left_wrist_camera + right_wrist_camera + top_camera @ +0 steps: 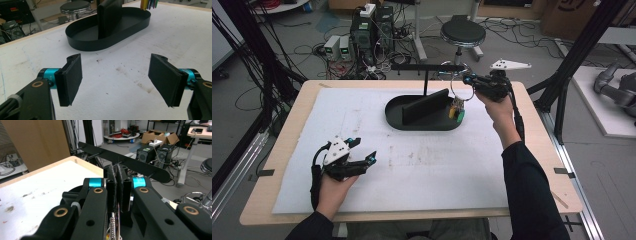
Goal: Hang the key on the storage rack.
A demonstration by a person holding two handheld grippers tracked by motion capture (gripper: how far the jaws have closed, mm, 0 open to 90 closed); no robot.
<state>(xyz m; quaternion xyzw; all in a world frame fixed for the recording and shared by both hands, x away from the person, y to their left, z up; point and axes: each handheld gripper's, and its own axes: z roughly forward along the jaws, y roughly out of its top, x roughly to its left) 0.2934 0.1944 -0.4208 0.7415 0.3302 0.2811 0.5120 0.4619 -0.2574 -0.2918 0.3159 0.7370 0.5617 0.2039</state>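
Even, soft light is falling from above, leaving the white mat point(422, 165) bright but not glaring. Shadows are staying faint: a pale one is lying under the tray point(422, 125). The high view is looking a little soft and grainy, and the room's edges are bending slightly outward. In the left gripper view the pads point(71, 80) are showing sharp while the stool point(75, 6) behind is blurring. In the right gripper view the near black parts are going dark and soft, and the background is holding clearer.
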